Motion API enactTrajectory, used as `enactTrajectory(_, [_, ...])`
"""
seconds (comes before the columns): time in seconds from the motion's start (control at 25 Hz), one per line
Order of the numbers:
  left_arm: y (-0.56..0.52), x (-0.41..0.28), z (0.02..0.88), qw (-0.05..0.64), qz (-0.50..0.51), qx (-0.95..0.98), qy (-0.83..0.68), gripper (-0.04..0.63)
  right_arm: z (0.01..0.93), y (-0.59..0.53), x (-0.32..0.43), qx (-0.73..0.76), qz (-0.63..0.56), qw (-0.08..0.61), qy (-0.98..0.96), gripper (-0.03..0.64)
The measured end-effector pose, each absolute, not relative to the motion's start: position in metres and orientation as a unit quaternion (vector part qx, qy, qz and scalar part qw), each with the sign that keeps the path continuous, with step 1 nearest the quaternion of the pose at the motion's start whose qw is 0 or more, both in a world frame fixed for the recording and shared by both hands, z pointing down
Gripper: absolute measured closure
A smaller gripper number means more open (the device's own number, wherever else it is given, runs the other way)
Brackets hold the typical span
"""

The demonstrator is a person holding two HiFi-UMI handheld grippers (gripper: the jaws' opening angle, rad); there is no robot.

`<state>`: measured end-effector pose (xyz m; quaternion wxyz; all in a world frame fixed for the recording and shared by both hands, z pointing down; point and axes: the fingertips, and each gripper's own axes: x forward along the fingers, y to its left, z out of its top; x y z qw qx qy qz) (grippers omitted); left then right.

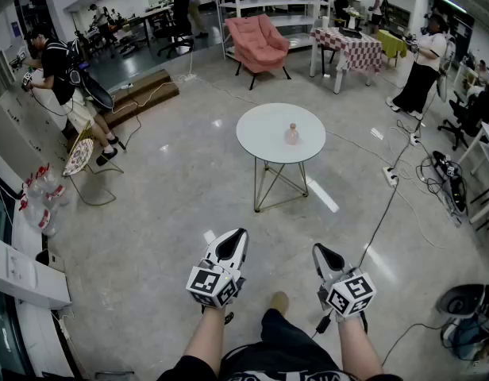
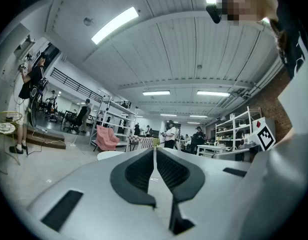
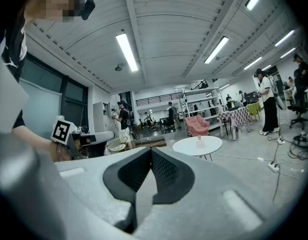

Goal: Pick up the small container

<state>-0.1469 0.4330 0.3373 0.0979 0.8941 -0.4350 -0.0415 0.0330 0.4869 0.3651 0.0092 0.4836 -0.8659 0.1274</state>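
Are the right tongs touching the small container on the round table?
Apart. The head view shows the right tongs shut and empty above the floor, while the small container stands on the round table well ahead.

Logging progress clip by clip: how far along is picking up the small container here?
Done: nothing yet. The small pale pink container stands on the round white metal-legged table, with nothing touching it. In hand: nothing; the left hand-held gripper and right hand-held gripper are shut and empty, held close to the person, well short of the table. Left: approach, open, grasp, lift.
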Motion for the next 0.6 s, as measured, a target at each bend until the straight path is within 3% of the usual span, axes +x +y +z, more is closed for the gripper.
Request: enactTrajectory(0.6, [0.294, -0.124, 0.351, 0.092, -0.026, 0.896, -0.433, 0.571, 0.379, 0.342, 0.05, 0.492, 0.123, 0.023, -0.862, 0.612])
